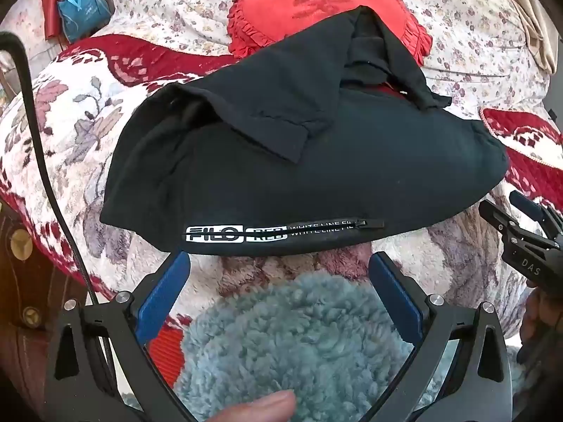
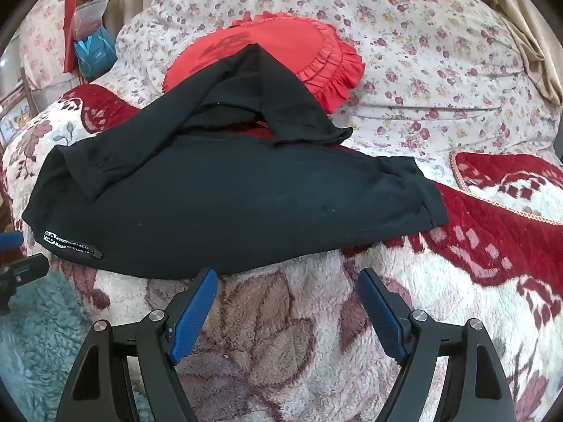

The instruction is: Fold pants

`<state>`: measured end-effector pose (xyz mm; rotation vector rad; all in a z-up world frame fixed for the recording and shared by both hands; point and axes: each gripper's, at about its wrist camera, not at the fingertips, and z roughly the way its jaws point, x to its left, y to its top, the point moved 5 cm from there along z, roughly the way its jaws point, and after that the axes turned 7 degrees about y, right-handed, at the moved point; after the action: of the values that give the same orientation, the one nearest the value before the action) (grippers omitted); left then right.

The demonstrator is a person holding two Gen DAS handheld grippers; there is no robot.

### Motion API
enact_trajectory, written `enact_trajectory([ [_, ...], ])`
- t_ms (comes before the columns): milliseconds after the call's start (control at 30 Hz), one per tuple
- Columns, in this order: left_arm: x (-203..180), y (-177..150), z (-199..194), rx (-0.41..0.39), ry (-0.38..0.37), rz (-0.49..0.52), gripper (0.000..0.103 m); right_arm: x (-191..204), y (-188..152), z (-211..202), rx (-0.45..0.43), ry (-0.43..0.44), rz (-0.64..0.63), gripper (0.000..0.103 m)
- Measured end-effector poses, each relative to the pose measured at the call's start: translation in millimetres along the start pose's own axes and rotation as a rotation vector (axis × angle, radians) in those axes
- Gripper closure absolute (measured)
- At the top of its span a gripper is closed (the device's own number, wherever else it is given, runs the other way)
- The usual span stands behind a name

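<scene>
Black jersey pants [image 1: 316,176] lie spread crosswise on a plush floral blanket [image 2: 299,334] in red and cream, the body of the garment roughly flat while one leg is thrown back over the top and rises onto a red frilled cushion [image 2: 309,45] at the far side. A white logo strip and zipper [image 1: 274,234] run along the near edge, toward the left. Neither tool touches the cloth: the left gripper [image 1: 278,302] hangs just short of the near hem with its blue pads [image 1: 162,299] spread wide and nothing between them, and the right gripper [image 2: 285,316] sits likewise at the near edge further right, fingers wide and empty. A grey-blue fleece [image 1: 292,344] lies under the left gripper, and a person's fingertip [image 1: 260,409] shows at the bottom of that view. Beyond the cushion stretches a small-flowered quilt [image 2: 422,52]. The fold appears not yet begun, or only at its start; the stray leg seems to need laying straight over its partner first. That calls for each gripper to pinch an edge of the loose leg and draw it flat, taking care not to catch the blanket's pile.
</scene>
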<state>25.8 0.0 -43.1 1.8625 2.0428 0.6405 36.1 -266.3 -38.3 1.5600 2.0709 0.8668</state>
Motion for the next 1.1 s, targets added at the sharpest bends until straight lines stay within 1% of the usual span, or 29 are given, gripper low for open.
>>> enact_trajectory([
  [1100,-0.2,-1.5,0.7,0.004,-0.001,0.002,0.001,-5.6,-2.8,-0.3,0.015,-0.029,0.019,0.022],
])
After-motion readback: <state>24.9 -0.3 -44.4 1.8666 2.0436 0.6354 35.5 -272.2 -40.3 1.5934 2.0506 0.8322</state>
